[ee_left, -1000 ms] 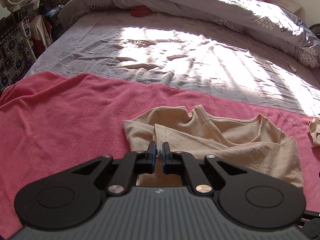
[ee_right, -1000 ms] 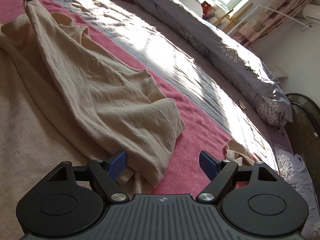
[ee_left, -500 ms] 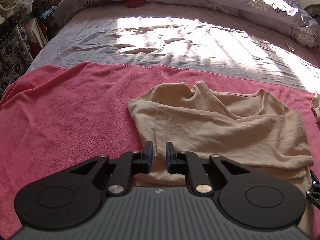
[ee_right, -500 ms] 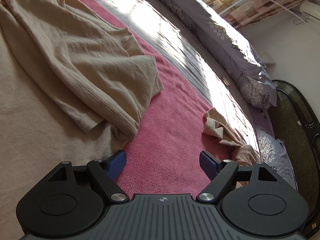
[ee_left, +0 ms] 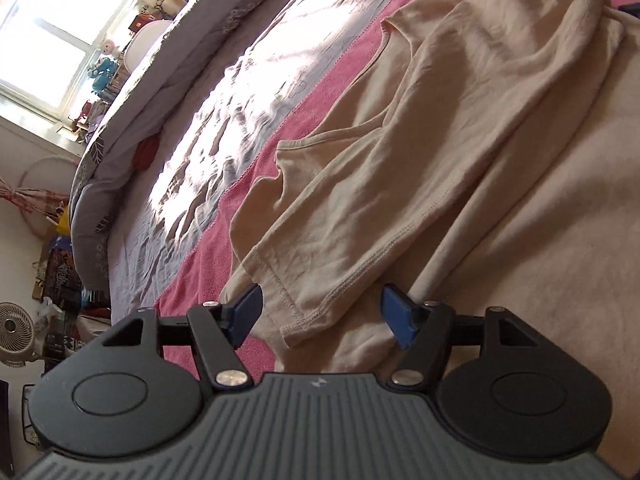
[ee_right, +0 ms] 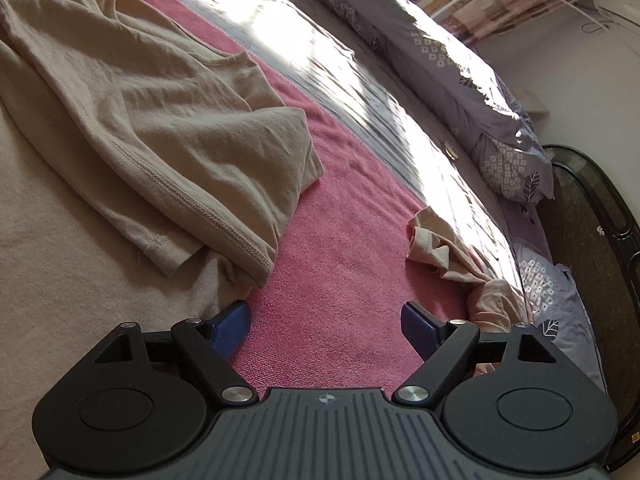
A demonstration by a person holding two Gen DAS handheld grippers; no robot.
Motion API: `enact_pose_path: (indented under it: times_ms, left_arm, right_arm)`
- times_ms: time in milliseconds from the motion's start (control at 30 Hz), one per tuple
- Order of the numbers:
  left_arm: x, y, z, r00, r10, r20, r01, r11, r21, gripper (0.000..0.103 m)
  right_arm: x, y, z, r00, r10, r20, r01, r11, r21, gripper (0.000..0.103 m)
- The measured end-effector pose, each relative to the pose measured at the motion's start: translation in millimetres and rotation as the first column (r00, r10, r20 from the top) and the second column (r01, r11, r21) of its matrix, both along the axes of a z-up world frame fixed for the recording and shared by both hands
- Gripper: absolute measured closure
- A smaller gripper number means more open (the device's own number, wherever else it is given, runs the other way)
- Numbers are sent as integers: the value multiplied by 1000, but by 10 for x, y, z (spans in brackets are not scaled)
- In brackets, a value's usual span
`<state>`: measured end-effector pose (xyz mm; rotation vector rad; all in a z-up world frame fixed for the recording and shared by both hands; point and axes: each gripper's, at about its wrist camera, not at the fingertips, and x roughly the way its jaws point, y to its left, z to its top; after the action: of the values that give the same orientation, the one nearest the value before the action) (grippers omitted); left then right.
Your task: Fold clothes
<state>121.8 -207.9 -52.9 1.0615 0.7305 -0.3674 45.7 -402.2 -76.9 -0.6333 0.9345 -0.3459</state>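
A beige T-shirt (ee_left: 400, 160) lies on a pink towel (ee_left: 208, 272) spread over the bed, with its upper part folded across its body. My left gripper (ee_left: 324, 312) hovers low over the near sleeve. Its jaws are opening, and the sleeve's hemmed corner (ee_left: 304, 320) lies loose between the blue pads, which do not press on it. In the right wrist view the same T-shirt (ee_right: 160, 120) fills the left side. My right gripper (ee_right: 326, 324) stands wide open over the bare pink towel (ee_right: 340, 260) beside the shirt's hem, holding nothing.
A second beige garment (ee_right: 440, 248) lies crumpled on the towel's right end. Beyond the towel run a sunlit grey sheet (ee_right: 340, 60) and a bunched grey duvet (ee_right: 460, 60). A dark curved frame (ee_right: 592, 240) stands past the bed. A fan (ee_left: 12, 332) stands beside the bed.
My left gripper let go of the sleeve it pinched, opened wide, rolled over and sank toward the shirt. The lifted shirt has dropped flat onto the bed. The right gripper has barely shifted.
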Motion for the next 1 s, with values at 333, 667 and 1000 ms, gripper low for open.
enact_pose_path:
  times_ms: [333, 667, 1000]
  left_arm:
    - [146, -37, -33, 997, 32, 72, -32, 999, 6, 48]
    - [252, -1, 131, 993, 112, 48, -107, 990, -97, 93]
    - [341, 129, 378, 980, 195, 39, -186, 969, -163, 93]
  right_arm:
    - [-57, 61, 130, 998, 35, 52, -37, 998, 58, 19]
    - [51, 635, 355, 953, 244, 182, -279, 939, 201, 14]
    - [386, 1011, 220, 939, 294, 180, -311, 948, 75, 15]
